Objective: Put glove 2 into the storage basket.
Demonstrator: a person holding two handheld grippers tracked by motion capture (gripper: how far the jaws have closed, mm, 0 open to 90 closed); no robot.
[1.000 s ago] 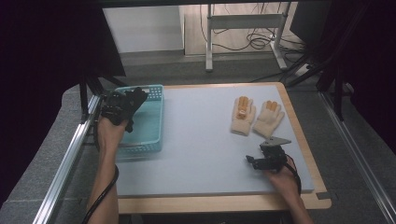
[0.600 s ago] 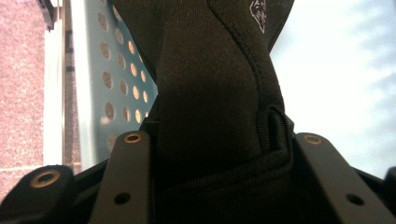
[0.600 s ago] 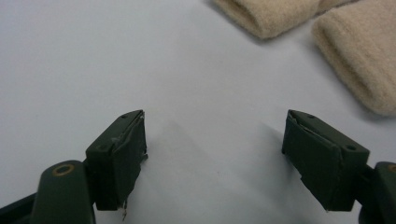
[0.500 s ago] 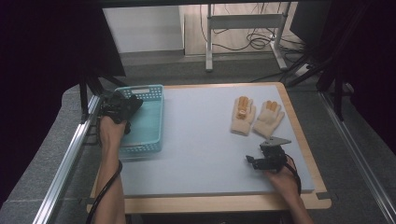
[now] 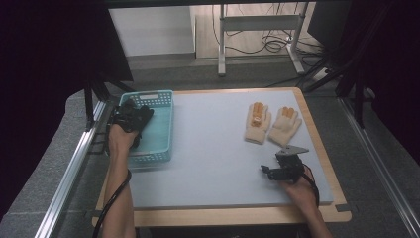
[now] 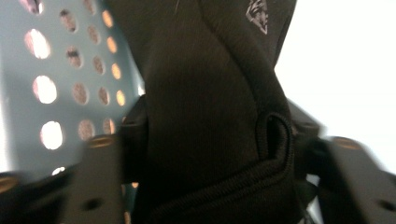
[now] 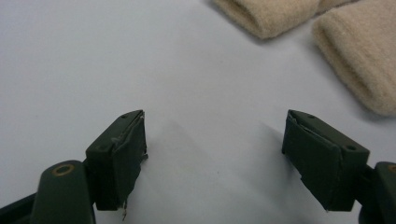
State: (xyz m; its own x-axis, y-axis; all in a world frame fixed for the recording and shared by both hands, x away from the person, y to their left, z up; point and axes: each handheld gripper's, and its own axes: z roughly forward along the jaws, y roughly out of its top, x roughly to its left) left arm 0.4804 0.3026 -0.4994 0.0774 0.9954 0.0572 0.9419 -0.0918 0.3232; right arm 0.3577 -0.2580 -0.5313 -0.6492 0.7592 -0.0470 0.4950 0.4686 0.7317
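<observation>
While your left gripper (image 5: 132,118) hangs over the near left part of the blue basket (image 5: 161,139), its fingers pinch a black glove (image 6: 210,116); in the left gripper view the dark fabric sits squeezed between them, with the basket's perforated wall (image 6: 60,88) just behind it. From the high view the black glove (image 5: 139,119) shows as a dark bundle at the gripper, above the basket's inside, and you cannot tell there whether any of it touches the basket floor. Your right gripper (image 5: 283,168) rests low over the grey worktop (image 5: 208,148) at the near right, its fingers (image 7: 121,154) spread wide with bare worktop between them and holding nothing. Two beige gloves (image 5: 271,124) lie flat side by side on the worktop beyond your right gripper, near it but not touching; their cuffs (image 7: 364,60) point toward it in the right gripper view. The basket stands at the worktop's far left, well apart from the beige gloves.
</observation>
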